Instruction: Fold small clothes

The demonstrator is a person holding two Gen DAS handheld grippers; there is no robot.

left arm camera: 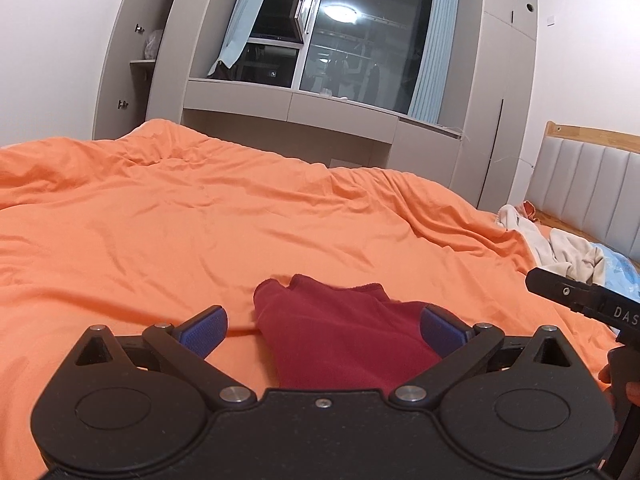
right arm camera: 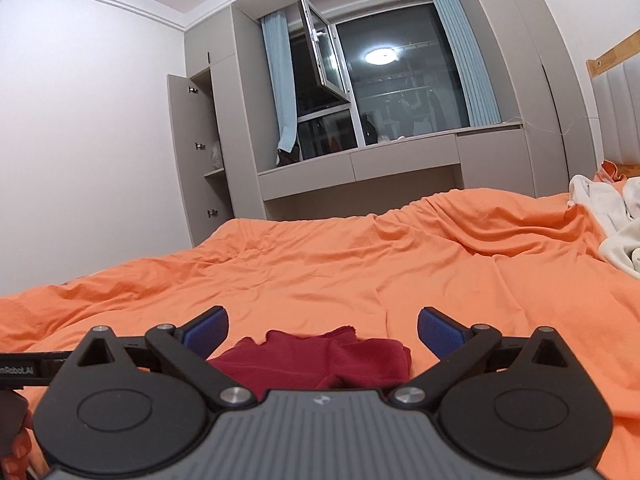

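Lying flat, dark red garment (left arm camera: 340, 332); long axis indeterminable; orange sheet (left arm camera: 160, 220) beneath

Near end of the dark red knitted garment (left arm camera: 344, 336) vanishes behind the black left gripper (left arm camera: 324, 328) body; pale crumpled clothes (right arm camera: 612, 216) run off-frame.

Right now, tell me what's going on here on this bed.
A person is folding small clothes with a handheld gripper in each hand. A dark red garment lies bunched on the orange bedsheet, just ahead of both tools. The left gripper and the right gripper both stand wide open, and neither is holding the cloth. A pile of cream-white clothes waits off to the right, near the padded headboard.
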